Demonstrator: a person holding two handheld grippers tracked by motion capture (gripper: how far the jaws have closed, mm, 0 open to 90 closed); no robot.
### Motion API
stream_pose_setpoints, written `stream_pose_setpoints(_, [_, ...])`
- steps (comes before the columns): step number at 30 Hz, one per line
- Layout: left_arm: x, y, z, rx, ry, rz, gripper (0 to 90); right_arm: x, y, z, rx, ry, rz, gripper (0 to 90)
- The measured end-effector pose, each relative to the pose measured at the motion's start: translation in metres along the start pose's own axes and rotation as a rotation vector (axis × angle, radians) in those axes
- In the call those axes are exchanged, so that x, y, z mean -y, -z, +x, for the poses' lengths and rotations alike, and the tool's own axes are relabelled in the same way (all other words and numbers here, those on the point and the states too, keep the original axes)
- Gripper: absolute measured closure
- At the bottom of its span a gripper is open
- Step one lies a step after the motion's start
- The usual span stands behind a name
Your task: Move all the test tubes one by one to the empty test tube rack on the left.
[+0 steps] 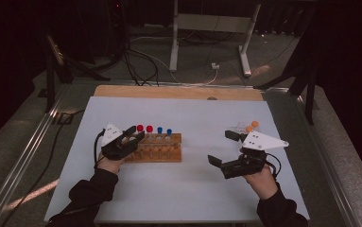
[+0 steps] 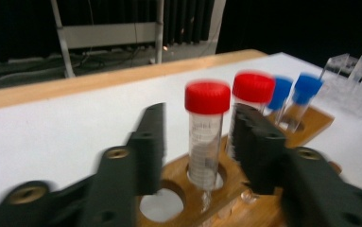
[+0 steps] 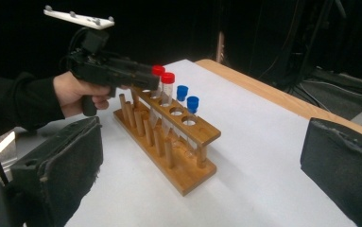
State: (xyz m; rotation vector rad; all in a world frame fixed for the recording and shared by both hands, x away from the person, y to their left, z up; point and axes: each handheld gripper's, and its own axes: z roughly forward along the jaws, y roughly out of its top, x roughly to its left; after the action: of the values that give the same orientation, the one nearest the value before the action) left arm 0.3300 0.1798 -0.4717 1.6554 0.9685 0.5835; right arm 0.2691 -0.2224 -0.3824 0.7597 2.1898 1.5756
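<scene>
My left gripper (image 2: 197,142) stands wide, its jaws either side of a red-capped tube (image 2: 206,135) seated in the wooden rack (image 3: 169,137), not touching. My right gripper (image 1: 226,150) gapes wide, well apart; its view shows empty rack holes.

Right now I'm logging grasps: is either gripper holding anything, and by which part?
Nothing is held. The left gripper is open, its jaws either side of a red-capped tube in the wooden rack, not closed on it. The right gripper is open, holding nothing.

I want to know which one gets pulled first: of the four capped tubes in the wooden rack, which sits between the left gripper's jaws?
The end red-capped tube stands between the open left gripper; the other red-capped tube and two blue-capped tubes stand beyond it.
</scene>
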Motion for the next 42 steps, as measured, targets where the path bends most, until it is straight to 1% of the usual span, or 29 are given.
stream_pose_setpoints(1, [-0.002, 0.002, 0.000, 0.004, 0.001, -0.009, 47.7, 0.000, 0.000, 0.000, 0.002, 0.002, 0.000, 0.0])
stream_pose_setpoints(3, [-0.006, 0.009, 0.000, 0.003, -0.021, -0.036, 43.1, -0.001, 0.002, -0.001, 0.005, 0.006, 0.000, 0.0])
stream_pose_setpoints(4, [-0.008, 0.012, -0.001, 0.012, -0.025, -0.051, 39.9, -0.002, 0.004, -0.003, 0.010, 0.012, -0.003, 0.0])
stream_pose_setpoints(6, [-0.012, 0.018, -0.001, 0.035, -0.019, -0.065, 33.0, -0.004, 0.007, -0.006, 0.018, 0.017, -0.012, 0.0])
stream_pose_setpoints(9, [-0.018, 0.029, -0.002, 0.066, 0.000, -0.089, 19.9, -0.006, 0.015, -0.012, 0.050, 0.038, -0.044, 0.0])
stream_pose_setpoints(10, [-0.019, 0.034, -0.002, 0.083, 0.012, -0.098, 15.8, -0.007, 0.017, -0.014, 0.062, 0.040, -0.055, 0.0])
stream_pose_setpoints(11, [-0.021, 0.038, -0.003, 0.104, 0.016, -0.105, 15.6, -0.008, 0.021, -0.017, 0.077, 0.043, -0.072, 0.0])
stream_pose_setpoints(12, [-0.021, 0.041, -0.004, 0.108, 0.004, -0.111, 13.4, -0.009, 0.025, -0.020, 0.091, 0.042, -0.079, 0.0])
stream_pose_setpoints(13, [-0.022, 0.045, -0.004, 0.127, -0.001, -0.114, 8.6, -0.009, 0.029, -0.023, 0.110, 0.035, -0.079, 0.0])
stream_pose_setpoints(14, [-0.022, 0.046, -0.005, 0.148, 0.001, -0.105, 6.3, -0.010, 0.033, -0.028, 0.139, 0.030, -0.079, 0.0])
stream_pose_setpoints(15, [-0.023, 0.049, -0.006, 0.165, -0.003, -0.098, 3.6, -0.009, 0.036, -0.031, 0.156, 0.027, -0.077, 0.0])
stream_pose_setpoints(16, [-0.022, 0.052, -0.008, 0.175, -0.018, -0.098, 0.8, -0.008, 0.041, -0.037, 0.174, 0.016, -0.071, 1.5])
stream_pose_setpoints(18, [-0.021, 0.057, -0.010, 0.185, -0.031, -0.097, 0.7, -0.004, 0.047, -0.046, 0.222, -0.002, -0.061, 1.6])
stream_pose_setpoints(19, [-0.020, 0.059, -0.010, 0.194, -0.029, -0.107, 0.6, -0.001, 0.050, -0.051, 0.240, -0.008, -0.056, 1.6])
stream_pose_setpoints(21, [-0.019, 0.062, -0.009, 0.196, -0.029, -0.106, 0.6, 0.007, 0.055, -0.060, 0.283, -0.017, -0.034, 1.6])
stream_pose_setpoints(23, [-0.016, 0.064, -0.009, 0.202, -0.026, -0.116, 0.6, 0.015, 0.059, -0.069, 0.330, -0.041, -0.027, 1.9])
stream_pose_setpoints(25, [-0.014, 0.065, -0.007, 0.201, -0.029, -0.112, 0.6, 0.023, 0.061, -0.077, 0.370, -0.074, -0.015, 6.2])
stream_pose_setpoints(27, [-0.013, 0.065, -0.007, 0.201, -0.027, -0.114, 0.6, 0.032, 0.061, -0.084, 0.411, -0.080, 0.014, 8.0])
stream_pose_setpoints(29, [-0.012, 0.065, -0.007, 0.202, -0.031, -0.119, 0.6, 0.041, 0.060, -0.090, 0.431, -0.063, 0.059, 16.8])
stream_pose_setpoints(30, [-0.012, 0.064, -0.007, 0.201, -0.033, -0.118, 0.6, 0.046, 0.058, -0.092, 0.437, -0.064, 0.070, 17.0])
stream_pose_setpoints(31, [-0.012, 0.064, -0.007, 0.204, -0.032, -0.125, 0.6, 0.051, 0.056, -0.096, 0.437, -0.077, 0.083, 19.1])
stream_pose_setpoints(32, [-0.012, 0.064, -0.007, 0.204, -0.030, -0.123, 0.6, 0.055, 0.055, -0.098, 0.432, -0.089, 0.098, 26.5])
stream_pose_setpoints(33, [-0.011, 0.065, -0.007, 0.202, -0.034, -0.123, 0.6, 0.059, 0.052, -0.101, 0.418, -0.096, 0.108, 29.8])
stream_pose_setpoints(34, [-0.011, 0.065, -0.007, 0.202, -0.029, -0.127, 0.6, 0.064, 0.050, -0.102, 0.412, -0.100, 0.118, 30.9])
stream_pose_setpoints(35, [-0.011, 0.065, -0.006, 0.201, -0.029, -0.124, 0.6, 0.067, 0.047, -0.104, 0.410, -0.108, 0.136, 34.6])
stream_pose_setpoints(36, [-0.011, 0.065, -0.006, 0.201, -0.031, -0.124, 0.6, 0.071, 0.043, -0.106, 0.403, -0.116, 0.152, 35.4])
stream_pose_setpoints(37, [-0.011, 0.064, -0.006, 0.205, -0.031, -0.124, 0.6, 0.074, 0.040, -0.107, 0.404, -0.126, 0.157, 37.4])
stream_pose_setpoints(39, [-0.010, 0.064, -0.007, 0.202, -0.038, -0.121, 0.6, 0.078, 0.035, -0.111, 0.398, -0.148, 0.180, 43.5])
stream_pose_setpoints(42, [-0.010, 0.063, -0.008, 0.205, -0.045, -0.117, 0.6, 0.081, 0.028, -0.115, 0.396, -0.173, 0.195, 49.2])
